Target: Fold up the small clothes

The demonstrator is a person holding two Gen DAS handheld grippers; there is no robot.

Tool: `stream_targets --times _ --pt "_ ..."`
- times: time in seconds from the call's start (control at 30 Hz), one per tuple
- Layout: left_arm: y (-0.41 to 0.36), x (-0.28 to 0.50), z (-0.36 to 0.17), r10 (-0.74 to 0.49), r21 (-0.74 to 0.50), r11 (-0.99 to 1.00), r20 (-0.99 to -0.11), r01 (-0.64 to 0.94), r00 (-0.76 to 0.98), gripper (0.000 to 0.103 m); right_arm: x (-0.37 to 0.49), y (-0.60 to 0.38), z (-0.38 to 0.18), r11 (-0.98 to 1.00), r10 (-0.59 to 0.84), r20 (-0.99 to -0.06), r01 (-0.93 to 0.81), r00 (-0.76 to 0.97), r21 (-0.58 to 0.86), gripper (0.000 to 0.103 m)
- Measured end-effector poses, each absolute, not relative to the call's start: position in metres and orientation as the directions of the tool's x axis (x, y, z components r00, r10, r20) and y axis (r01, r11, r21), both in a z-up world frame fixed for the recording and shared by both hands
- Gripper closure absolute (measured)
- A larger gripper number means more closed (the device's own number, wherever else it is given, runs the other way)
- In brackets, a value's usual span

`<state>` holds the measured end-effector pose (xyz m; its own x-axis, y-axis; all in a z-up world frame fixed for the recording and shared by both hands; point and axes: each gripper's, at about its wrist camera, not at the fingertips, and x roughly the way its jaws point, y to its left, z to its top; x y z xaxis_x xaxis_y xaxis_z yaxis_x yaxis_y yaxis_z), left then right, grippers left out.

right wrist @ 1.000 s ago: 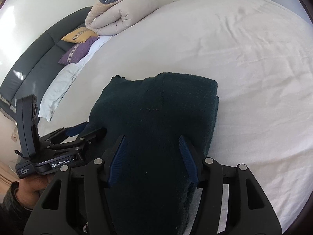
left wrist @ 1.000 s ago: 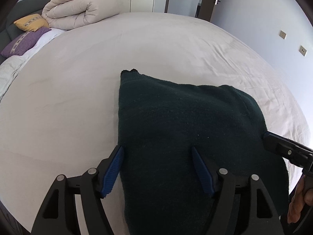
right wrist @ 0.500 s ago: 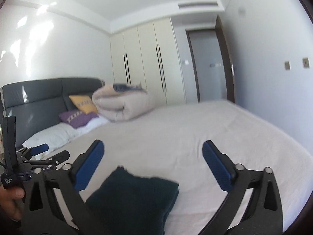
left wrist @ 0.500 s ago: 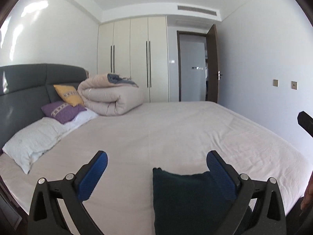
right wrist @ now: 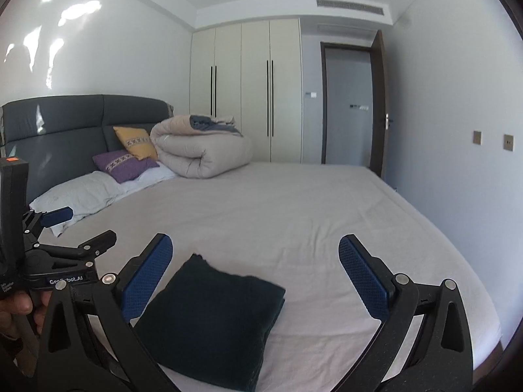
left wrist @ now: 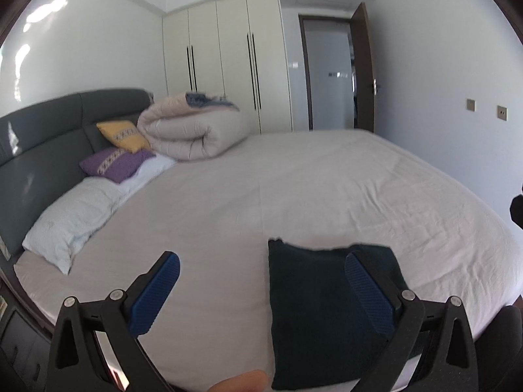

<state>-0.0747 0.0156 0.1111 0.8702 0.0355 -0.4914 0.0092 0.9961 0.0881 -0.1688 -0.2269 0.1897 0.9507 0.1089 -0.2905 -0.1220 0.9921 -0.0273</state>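
Both grippers are standing wide apart and gripping nothing. In the left wrist view, the left gripper (left wrist: pixel 261 289) is hanging above the near edge of the bed (left wrist: pixel 327 189), its blue ribbed pads (left wrist: pixel 153 297) spread far from each other, with the right-hand pad showing in front of the dark green folded garment (left wrist: pixel 313 320) but not closing on it; whether it is touching the cloth cannot be told. In the right wrist view, the right gripper (right wrist: pixel 255 277) is likewise gaping, its blue pads (right wrist: pixel 364 281) sitting well to either side of the dark green folded garment (right wrist: pixel 212 323), which is lying flat as a neat rectangle on the pale sheet near the foot edge of the bed (right wrist: pixel 294 212). The left gripper (right wrist: pixel 62 228) is showing at the left edge of that view, held in the left hand (right wrist: pixel 19 307), and its black body is carrying white lettering that is reading roughly "GenRobot.AI", with one or two letters blurred. At the head of the bed a rolled beige duvet (right wrist: pixel 202 153), a yellow cushion (right wrist: pixel 135 142), a purple cushion (right wrist: pixel 122 165) and a white pillow (right wrist: pixel 81 192) are resting against the grey headboard (right wrist: pixel 65 124).
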Motion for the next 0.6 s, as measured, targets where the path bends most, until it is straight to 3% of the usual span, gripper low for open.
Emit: stream_targets --times 0.13,0.37,0.6 --pt "0.012 -0.063 0.072 0.093 0.123 0.992 -0.602 -0.023 0.793 0.0 -0.154 -0.229 0.149 0.997 0.075 -0.4 -0.074 0.914 0.018 0.0" --pt "-0.001 -0.056 0.036 0.026 0.078 0.996 -0.718 0.044 0.696 0.0 -0.109 -0.249 0.083 0.992 0.008 -0.623 0.073 0.782 0.105 0.0" --pt "0.008 -0.054 0.029 0.0 0.028 0.999 -0.759 0.032 0.651 0.0 -0.092 -0.245 0.059 0.994 -0.029 -0.705 0.095 0.708 0.054 0.0"
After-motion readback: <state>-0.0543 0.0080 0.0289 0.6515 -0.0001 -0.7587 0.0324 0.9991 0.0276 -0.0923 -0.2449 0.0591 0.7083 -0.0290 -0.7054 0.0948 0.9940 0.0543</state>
